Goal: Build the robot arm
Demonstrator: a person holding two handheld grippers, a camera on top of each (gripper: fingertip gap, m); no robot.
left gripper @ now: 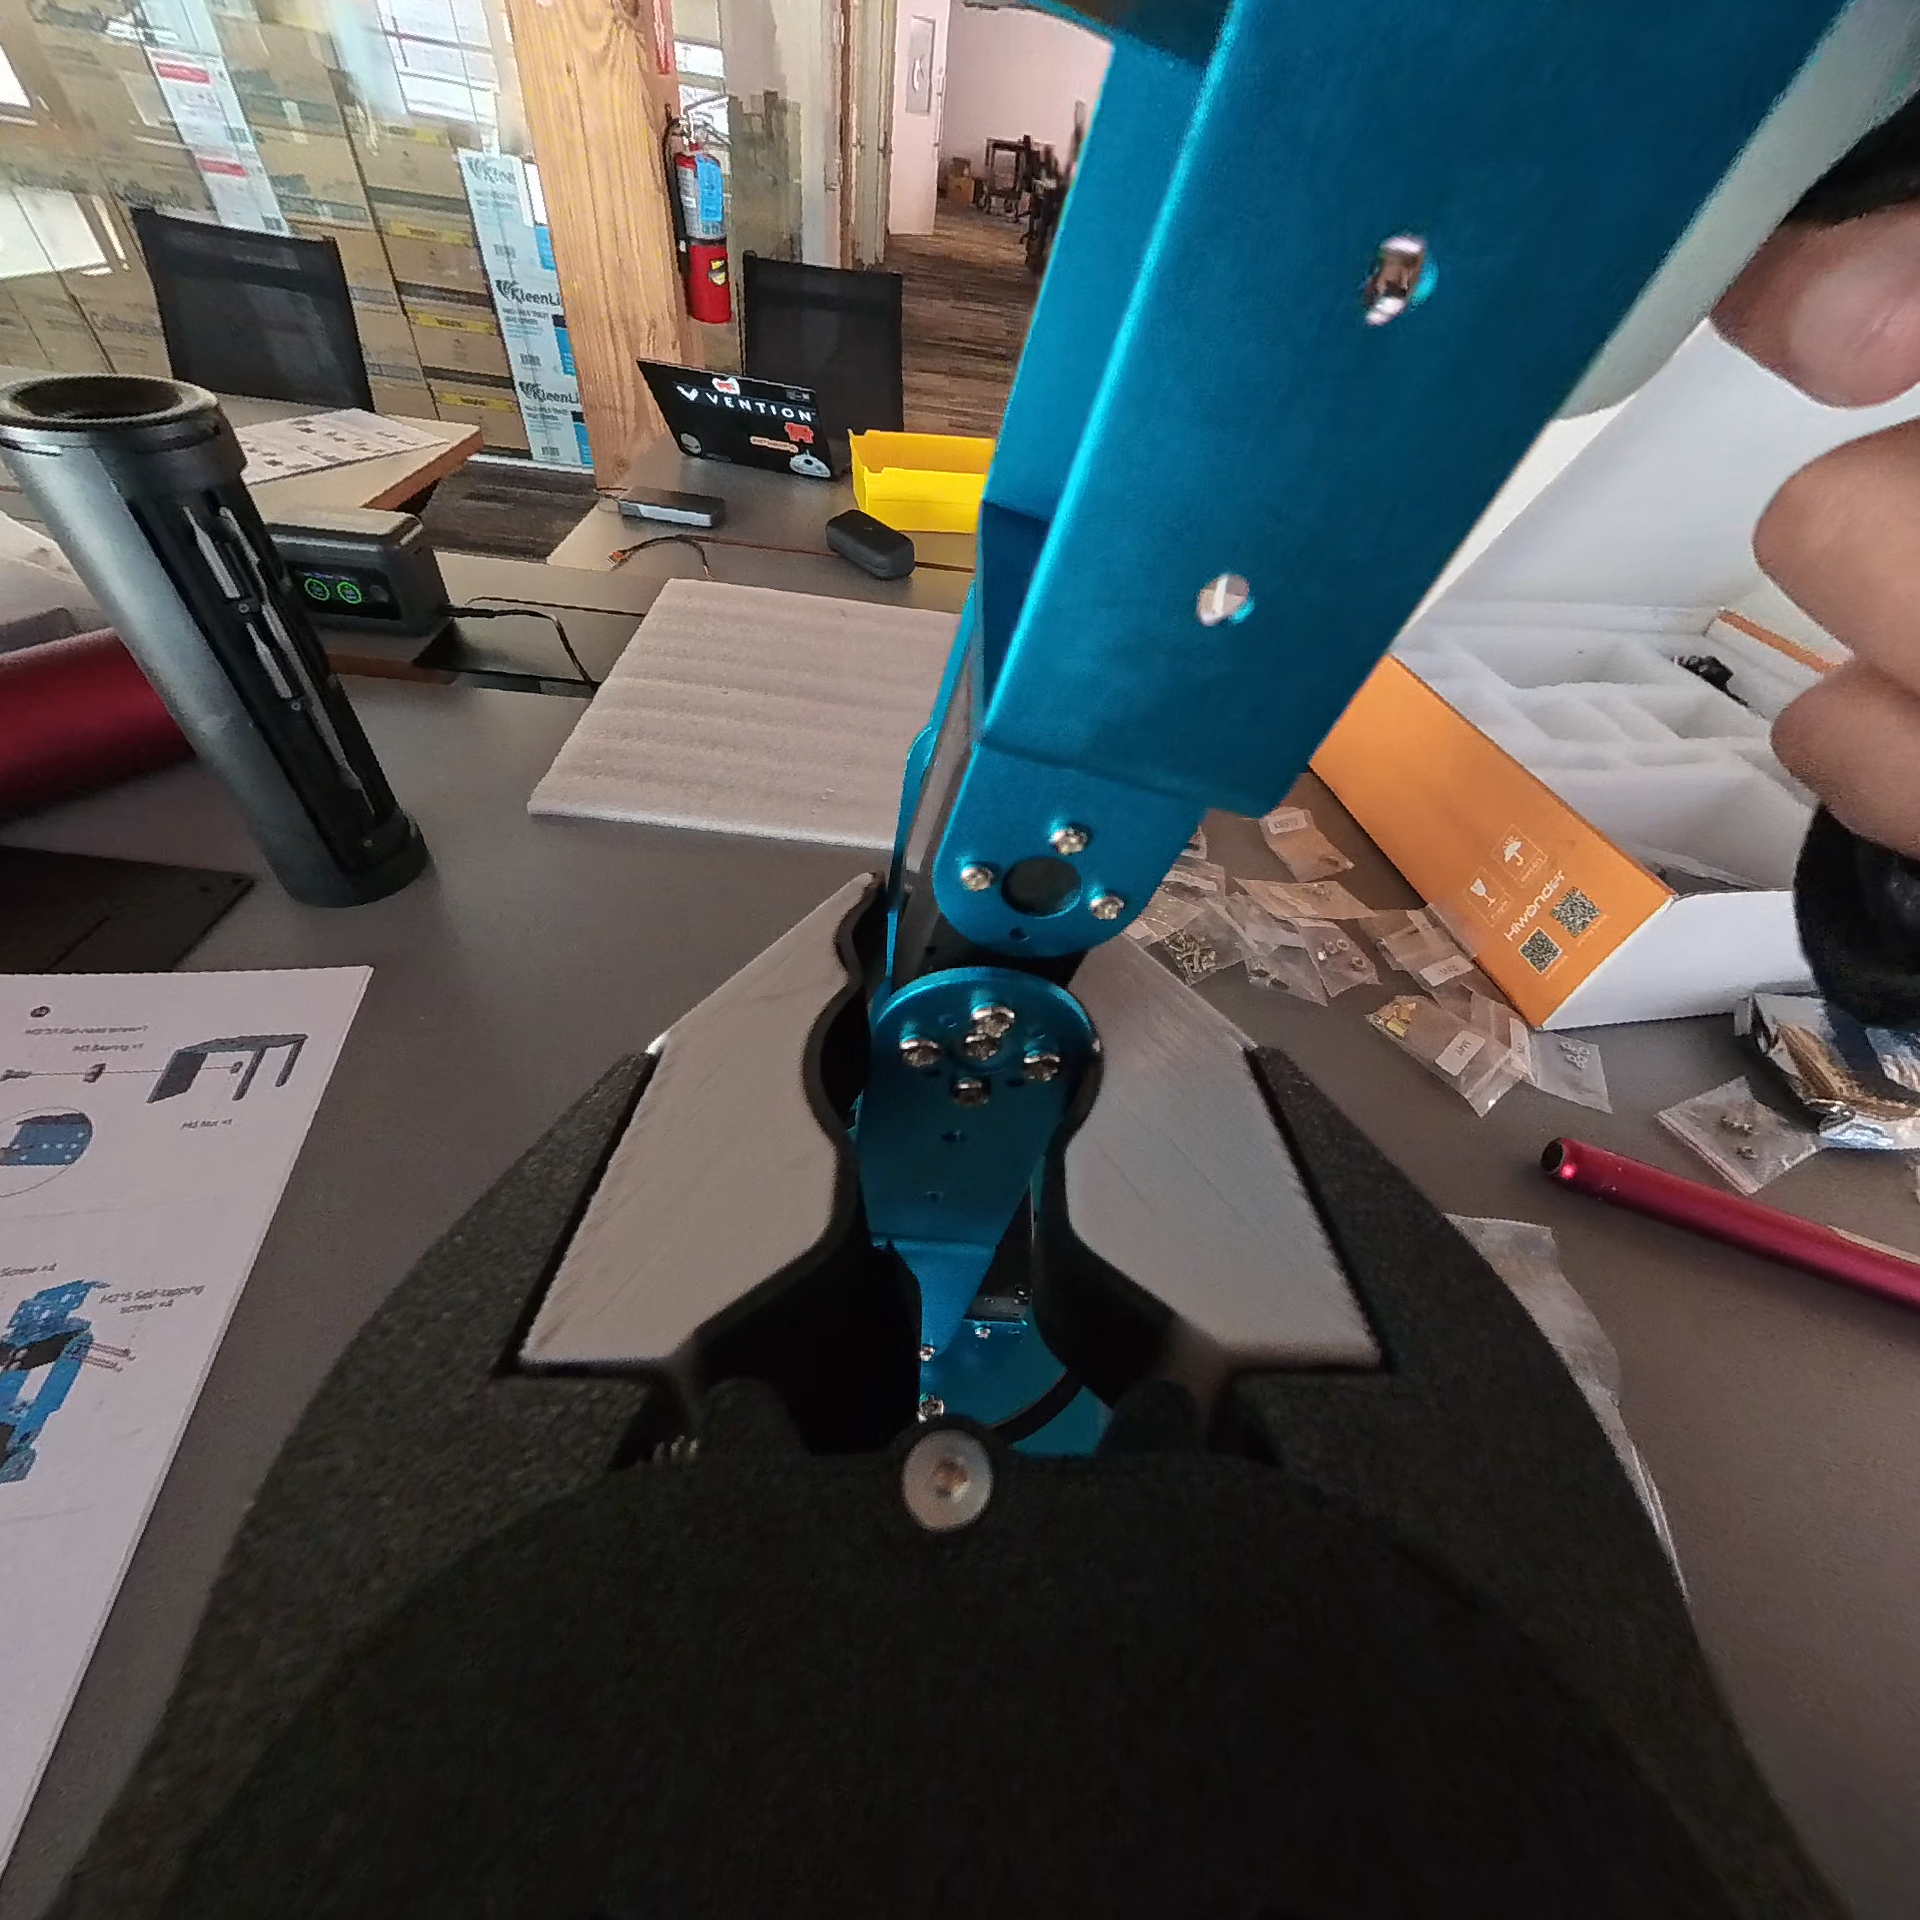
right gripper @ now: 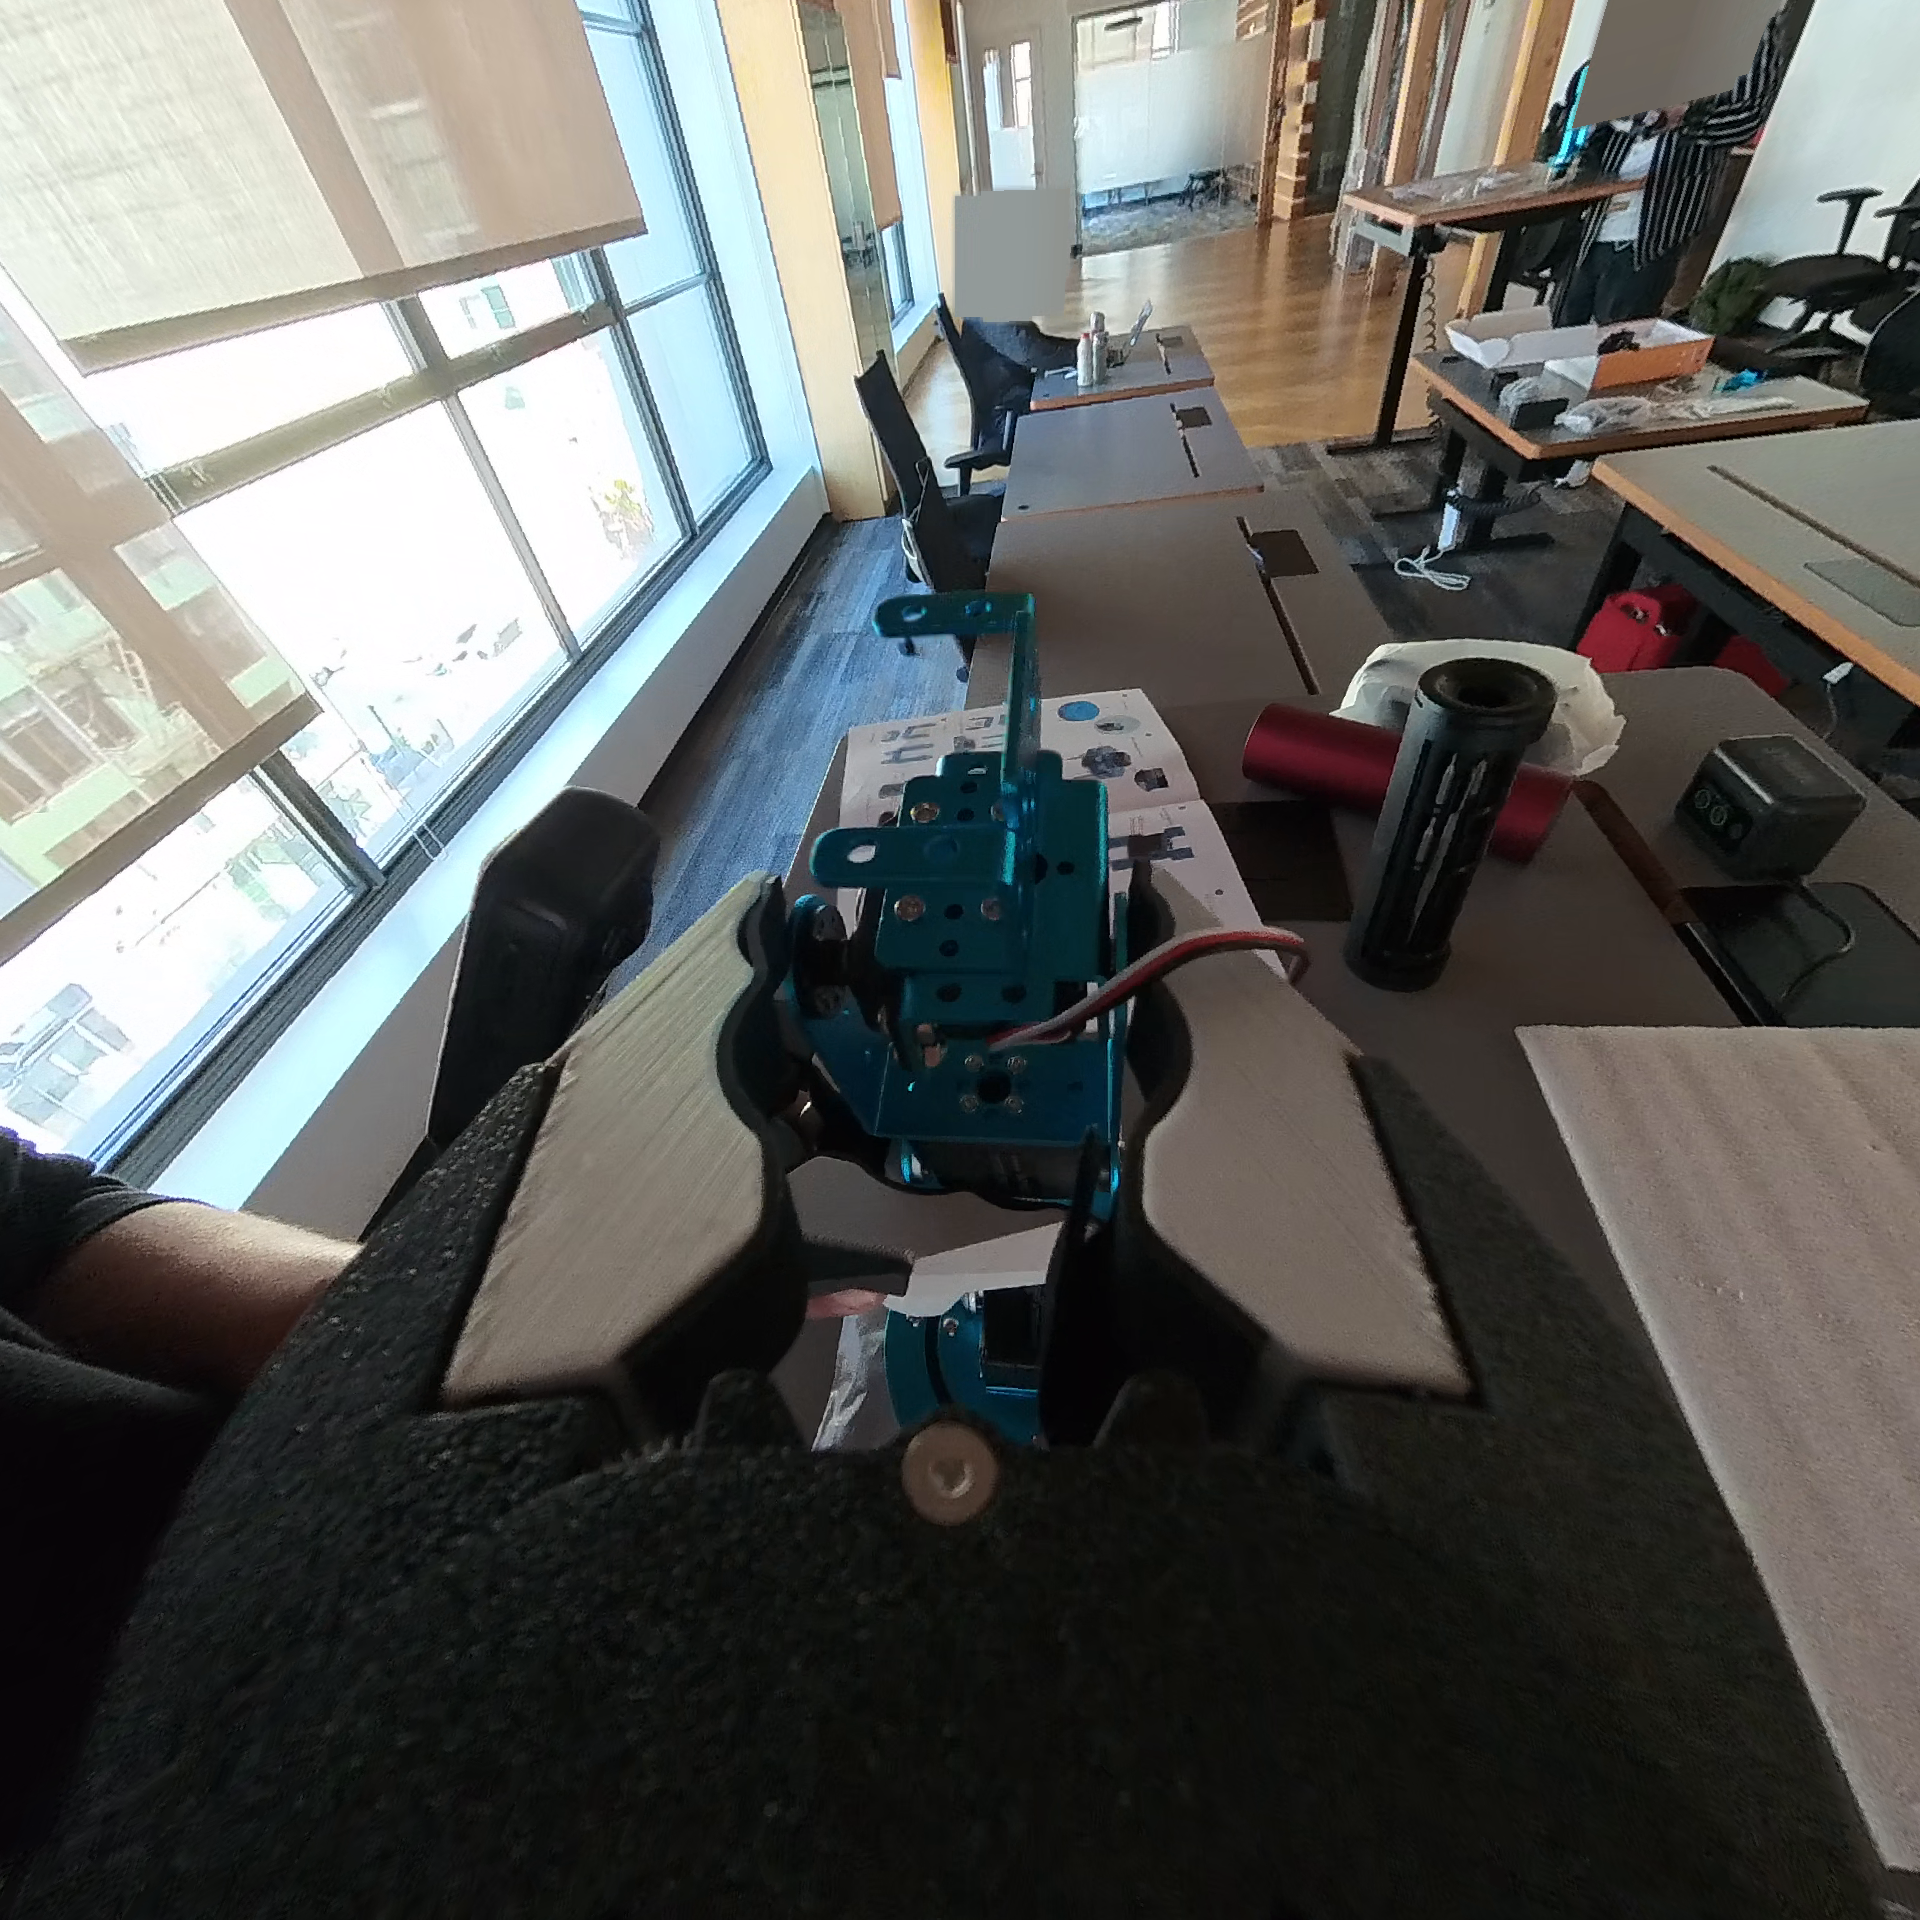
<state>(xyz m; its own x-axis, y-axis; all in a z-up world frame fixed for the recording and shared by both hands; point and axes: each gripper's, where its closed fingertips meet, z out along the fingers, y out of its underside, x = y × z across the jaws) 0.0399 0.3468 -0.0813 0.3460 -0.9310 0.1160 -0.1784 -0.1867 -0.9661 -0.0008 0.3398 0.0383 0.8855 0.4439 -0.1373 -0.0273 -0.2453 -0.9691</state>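
Left gripper (left gripper: 971,997): fingers closed in on the lower joint of a blue metal arm assembly (left gripper: 1226,499); both grey pads (left gripper: 717,1132) press its round, screw-studded hub from either side.
Blue metal arm assembly, left wrist view: a long blue bracket rises from the hub up and to the right, tilted; a bare hand (left gripper: 1860,582) at the right edge touches its upper part.
Right gripper (right gripper: 951,1049): fingers partly closed around a stack of blue perforated brackets (right gripper: 977,914); the left pad (right gripper: 644,1132) meets the stack's side, and contact at the right pad cannot be told.
Cable: a red, white and black lead (right gripper: 1184,961) runs out of the brackets over the right finger.
Desk (left gripper: 540,914): grey top, carrying all items below.
Instruction sheet (left gripper: 125,1195): flat at the left of the left gripper.
Black cylinder (left gripper: 208,644): upright, well apart from the left gripper, beyond the sheet.
Foam pad (left gripper: 748,717): white, lying behind the assembly.
Orange-and-white box (left gripper: 1538,831): open, to the right.
Small screw bags (left gripper: 1340,945): scattered just beside the box.
Red rod (left gripper: 1725,1216): lying on the desk at the right.
Red tube (right gripper: 1340,748): lying behind the black cylinder in the right wrist view.
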